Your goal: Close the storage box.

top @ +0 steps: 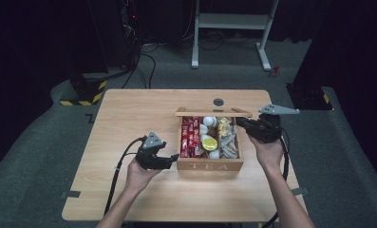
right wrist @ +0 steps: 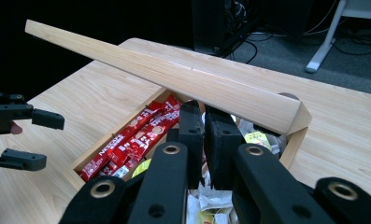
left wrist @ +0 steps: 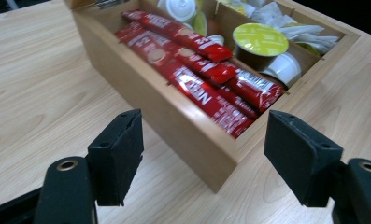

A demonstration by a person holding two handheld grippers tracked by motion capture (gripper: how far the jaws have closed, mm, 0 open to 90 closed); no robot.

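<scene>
The pale wood-grain surface (top: 129, 114) carried a rectangular wooden tea box (top: 210, 165) near its middle, its flat lid (right wrist: 174, 77) raised. Glossy red sachets (left wrist: 192, 70) filled its left compartment beside a round yellow-topped capsule (left wrist: 260, 39). The left tool (left wrist: 204, 154) stood released at the box's corner; the right tool (right wrist: 203, 140) was clenched under the lid, its jaws almost touching.

box (top: 210, 165) on table (top: 129, 114); sachets (top: 190, 137) in left compartment; pods (top: 209, 142) in middle
</scene>
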